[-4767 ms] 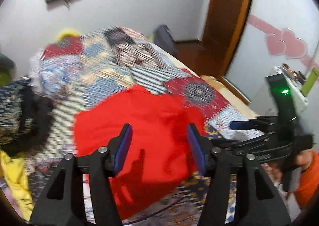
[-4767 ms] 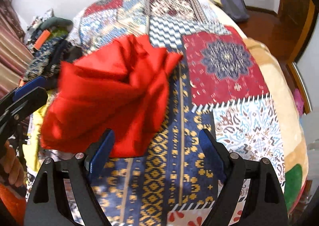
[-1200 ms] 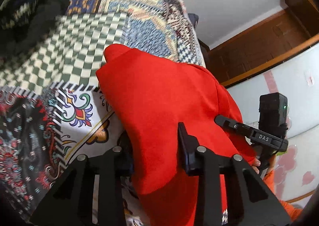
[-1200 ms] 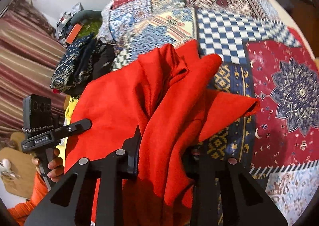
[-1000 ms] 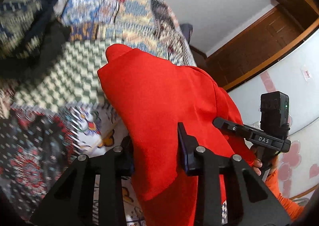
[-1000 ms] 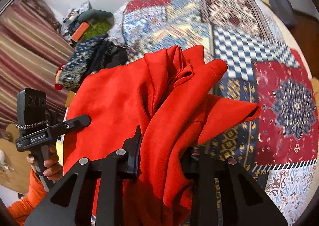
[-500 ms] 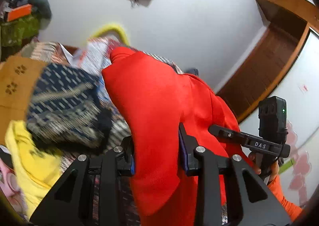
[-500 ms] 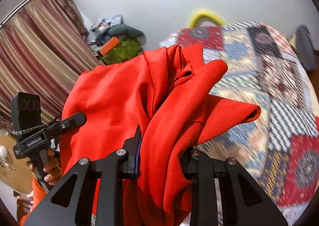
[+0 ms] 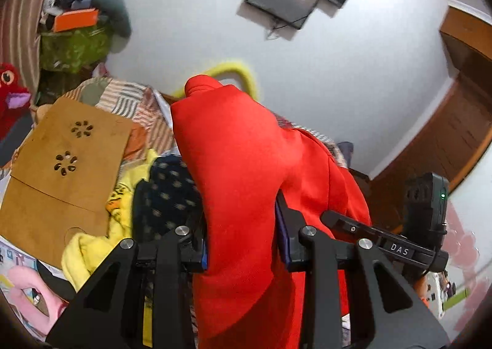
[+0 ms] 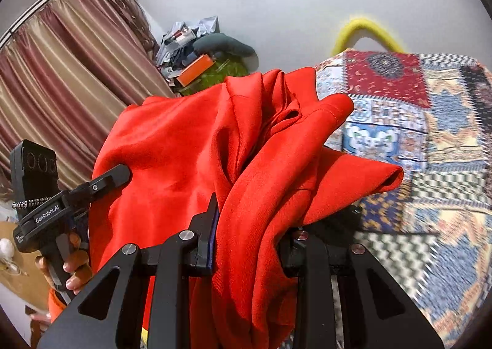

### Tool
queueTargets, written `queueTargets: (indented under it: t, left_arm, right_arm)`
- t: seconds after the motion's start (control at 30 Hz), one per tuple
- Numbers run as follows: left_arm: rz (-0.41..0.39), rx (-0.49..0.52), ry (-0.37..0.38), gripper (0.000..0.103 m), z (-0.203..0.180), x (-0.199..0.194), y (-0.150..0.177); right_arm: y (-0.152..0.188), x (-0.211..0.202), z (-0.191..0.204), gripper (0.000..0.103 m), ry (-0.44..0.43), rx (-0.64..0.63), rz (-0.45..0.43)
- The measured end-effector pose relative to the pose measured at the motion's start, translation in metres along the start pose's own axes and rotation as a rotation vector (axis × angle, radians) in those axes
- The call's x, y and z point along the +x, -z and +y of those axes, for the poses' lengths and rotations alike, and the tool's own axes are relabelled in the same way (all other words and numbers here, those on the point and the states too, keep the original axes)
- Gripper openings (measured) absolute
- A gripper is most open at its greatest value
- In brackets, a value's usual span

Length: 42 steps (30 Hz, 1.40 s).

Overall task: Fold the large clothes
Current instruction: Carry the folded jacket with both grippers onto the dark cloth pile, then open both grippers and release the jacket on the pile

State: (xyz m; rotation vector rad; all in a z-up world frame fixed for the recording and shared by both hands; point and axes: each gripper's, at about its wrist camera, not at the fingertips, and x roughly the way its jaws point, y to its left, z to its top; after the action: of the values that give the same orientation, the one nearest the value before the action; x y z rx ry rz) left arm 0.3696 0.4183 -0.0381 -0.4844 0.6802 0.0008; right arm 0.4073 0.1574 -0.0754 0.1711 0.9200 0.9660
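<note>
A large red garment [image 9: 246, 170] hangs bunched between my two grippers, lifted above the bed. My left gripper [image 9: 243, 244] is shut on one part of it; the cloth drapes over and below the jaws. My right gripper [image 10: 249, 235] is shut on another bunched part of the red garment [image 10: 196, 146], with folds and a sleeve-like flap sticking out to the right. The right gripper also shows in the left wrist view [image 9: 384, 244], and the left gripper in the right wrist view [image 10: 80, 192].
A patchwork bedspread [image 10: 430, 121] covers the bed on the right. A pile of dark patterned and yellow clothes [image 9: 147, 195] and a brown cardboard sheet [image 9: 61, 170] lie to the left. Striped curtains [image 10: 61, 72], a cluttered corner [image 10: 200, 62] and a wooden door [image 9: 455, 146] surround the bed.
Both grippers have lifted the red garment up off the bed and tilted upward. The views swung from the bedspread to the wall, curtains and clothes pile. Both grips are unchanged.
</note>
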Motion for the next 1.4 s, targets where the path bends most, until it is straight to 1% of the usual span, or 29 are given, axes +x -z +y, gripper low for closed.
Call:
queueTargets:
  t: [0.07, 0.17, 0.23, 0.27, 0.33, 0.4, 0.43, 0.5, 0.57, 0.63, 0.7, 0.73, 0.83, 0.9, 0.93, 1.0, 1.07, 1.17, 1.27, 1.4]
  left_arm:
    - [0.029, -0.025, -0.023, 0.033, 0.017, 0.023, -0.003]
    - [0.079, -0.058, -0.054, 0.033, 0.042, 0.053, -0.005]
    - [0.122, -0.070, -0.096, 0.034, 0.060, 0.078, -0.003]
    - [0.138, -0.077, -0.101, 0.036, 0.069, 0.086, -0.003]
    - [0.148, -0.097, -0.088, 0.039, 0.081, 0.095, -0.002]
    - [0.155, -0.099, -0.090, 0.045, 0.087, 0.102, 0.001]
    - [0.162, -0.084, -0.103, 0.047, 0.086, 0.104, 0.002]
    - [0.158, -0.037, -0.148, 0.057, 0.079, 0.102, 0.004]
    - [0.153, -0.003, -0.196, 0.063, 0.073, 0.100, 0.003]
    - [0.152, 0.034, -0.256, 0.065, 0.065, 0.097, 0.005]
    - [0.148, 0.048, -0.292, 0.066, 0.057, 0.092, 0.007]
    - [0.146, 0.049, -0.298, 0.066, 0.055, 0.090, 0.007]
    - [0.146, 0.072, -0.313, 0.065, 0.043, 0.075, 0.012]
    - [0.138, 0.090, -0.331, 0.065, 0.033, 0.062, 0.015]
    - [0.131, 0.102, -0.341, 0.065, 0.026, 0.053, 0.017]
    - [0.105, 0.136, -0.357, 0.065, 0.010, 0.034, 0.023]
    - [0.075, 0.162, -0.358, 0.065, -0.007, 0.016, 0.029]
    - [0.012, 0.187, -0.344, 0.065, -0.035, -0.022, 0.041]
    - [-0.071, 0.212, -0.331, 0.065, -0.067, -0.066, 0.054]
    - [-0.218, 0.279, -0.305, 0.065, -0.117, -0.132, 0.082]
  right_arm:
    - [-0.005, 0.022, -0.003, 0.024, 0.000, 0.022, 0.022]
    - [-0.011, 0.053, -0.008, 0.024, 0.022, 0.033, 0.054]
    - [-0.008, 0.074, -0.019, 0.024, 0.036, 0.055, 0.087]
    - [-0.008, 0.084, -0.025, 0.024, 0.044, 0.066, 0.104]
    - [-0.002, 0.102, -0.040, 0.025, 0.063, 0.086, 0.137]
    - [0.003, 0.113, -0.049, 0.030, 0.068, 0.090, 0.155]
    - [0.004, 0.115, -0.050, 0.032, 0.071, 0.089, 0.160]
    - [0.005, 0.113, -0.052, 0.040, 0.083, 0.090, 0.164]
    - [0.005, 0.108, -0.050, 0.043, 0.090, 0.097, 0.170]
    - [0.005, 0.099, -0.048, 0.047, 0.110, 0.101, 0.184]
    - [0.005, 0.088, -0.045, 0.048, 0.140, 0.093, 0.194]
    - [0.007, 0.086, -0.046, 0.048, 0.154, 0.085, 0.199]
    - [0.014, 0.063, -0.035, 0.048, 0.192, 0.026, 0.194]
    - [0.016, 0.055, -0.029, 0.048, 0.218, -0.011, 0.182]
    - [0.020, 0.043, -0.022, 0.048, 0.225, -0.030, 0.170]
    - [0.021, 0.027, -0.014, 0.048, 0.208, -0.055, 0.149]
    - [0.024, 0.008, -0.002, 0.048, 0.212, -0.086, 0.114]
    - [0.030, -0.027, 0.023, 0.048, 0.221, -0.156, 0.039]
    - [0.037, -0.068, 0.048, 0.048, 0.192, -0.204, -0.045]
    - [0.050, -0.121, 0.081, 0.048, 0.169, -0.259, -0.169]
